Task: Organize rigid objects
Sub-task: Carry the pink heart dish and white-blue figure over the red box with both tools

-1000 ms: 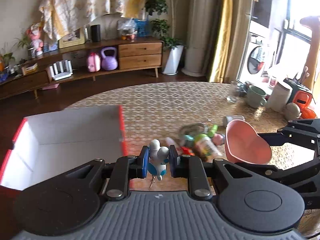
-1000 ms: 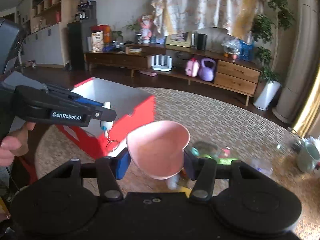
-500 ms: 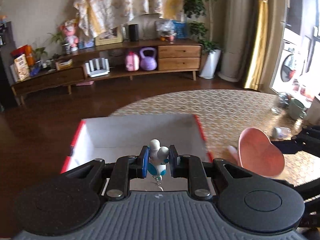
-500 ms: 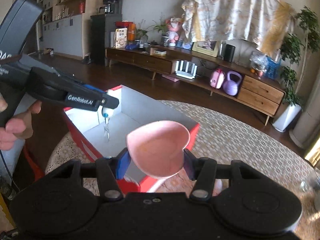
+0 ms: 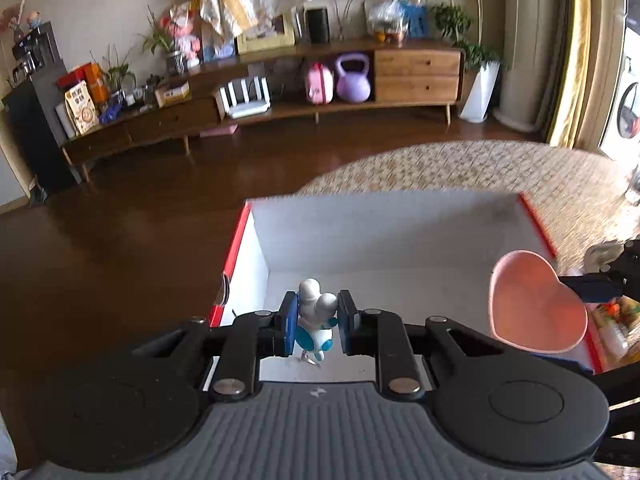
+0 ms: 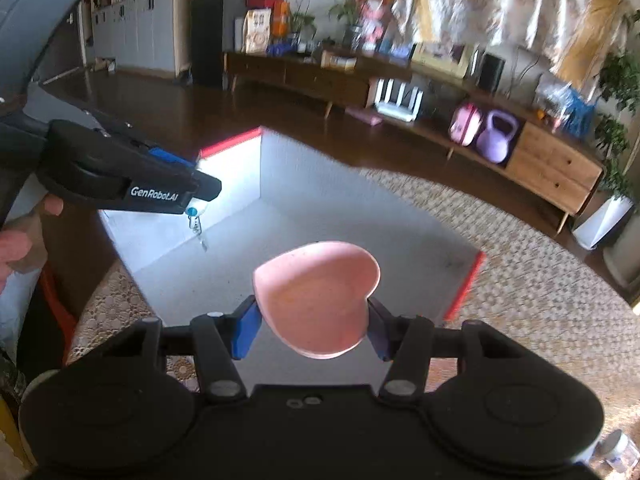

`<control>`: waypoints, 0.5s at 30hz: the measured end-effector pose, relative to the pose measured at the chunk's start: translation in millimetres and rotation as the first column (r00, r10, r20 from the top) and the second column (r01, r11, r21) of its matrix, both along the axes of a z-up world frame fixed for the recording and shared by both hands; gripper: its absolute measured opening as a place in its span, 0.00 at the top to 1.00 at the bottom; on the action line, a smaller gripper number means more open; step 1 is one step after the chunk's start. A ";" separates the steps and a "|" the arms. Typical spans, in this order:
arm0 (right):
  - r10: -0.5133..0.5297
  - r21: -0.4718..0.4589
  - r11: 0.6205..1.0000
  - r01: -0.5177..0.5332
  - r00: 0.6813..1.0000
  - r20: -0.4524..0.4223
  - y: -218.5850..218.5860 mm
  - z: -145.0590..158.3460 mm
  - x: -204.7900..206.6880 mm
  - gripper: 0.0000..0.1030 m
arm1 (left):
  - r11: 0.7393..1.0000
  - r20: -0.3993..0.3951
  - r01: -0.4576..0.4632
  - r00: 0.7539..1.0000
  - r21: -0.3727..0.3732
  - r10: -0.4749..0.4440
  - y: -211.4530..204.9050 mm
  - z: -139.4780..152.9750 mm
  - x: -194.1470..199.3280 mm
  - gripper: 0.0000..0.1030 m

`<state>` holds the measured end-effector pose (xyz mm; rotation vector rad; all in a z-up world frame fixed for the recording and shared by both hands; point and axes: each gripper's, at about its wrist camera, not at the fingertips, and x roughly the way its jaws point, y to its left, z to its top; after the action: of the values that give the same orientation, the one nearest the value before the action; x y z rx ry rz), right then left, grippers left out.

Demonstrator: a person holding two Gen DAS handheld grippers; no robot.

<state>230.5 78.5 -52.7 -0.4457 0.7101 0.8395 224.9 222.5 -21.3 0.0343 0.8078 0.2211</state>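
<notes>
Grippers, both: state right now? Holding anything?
Left gripper: shut on the white-and-blue keychain figure, over the red box.
Right gripper: shut on the pink heart dish.

The left gripper (image 5: 314, 322) clamps a white-and-blue figurine keychain (image 5: 315, 320) over the red-edged box (image 5: 400, 236).

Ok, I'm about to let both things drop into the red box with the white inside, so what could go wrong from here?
1. The pink heart-shaped dish hangs in the right gripper above the red box's floor; a drop might chip it.
2. The white-and-blue figurine keychain in the left gripper dangles a ring that could snag a pad.
3. Both grippers are close together over the box and could bump.
</notes>
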 end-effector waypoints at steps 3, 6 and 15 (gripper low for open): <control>-0.008 -0.025 1.000 0.008 1.000 -0.017 13.8 -11.4 8.9 0.47 | 1.000 -0.031 -0.003 1.000 0.008 0.003 6.0 -12.1 9.6 0.81; -0.021 -0.057 0.998 0.018 0.999 -0.044 25.3 -23.0 15.8 0.47 | 1.000 -0.055 0.005 0.999 0.009 -0.005 5.2 -21.7 18.7 0.81; -0.024 -0.147 0.989 0.005 0.991 -0.129 41.7 -39.7 27.4 0.47 | 1.000 -0.156 -0.002 0.988 -0.014 0.000 11.8 -54.0 46.2 0.81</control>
<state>257.9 120.1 -92.3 -0.5195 0.8988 0.8109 271.1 234.3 -75.3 0.0382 0.9657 0.2158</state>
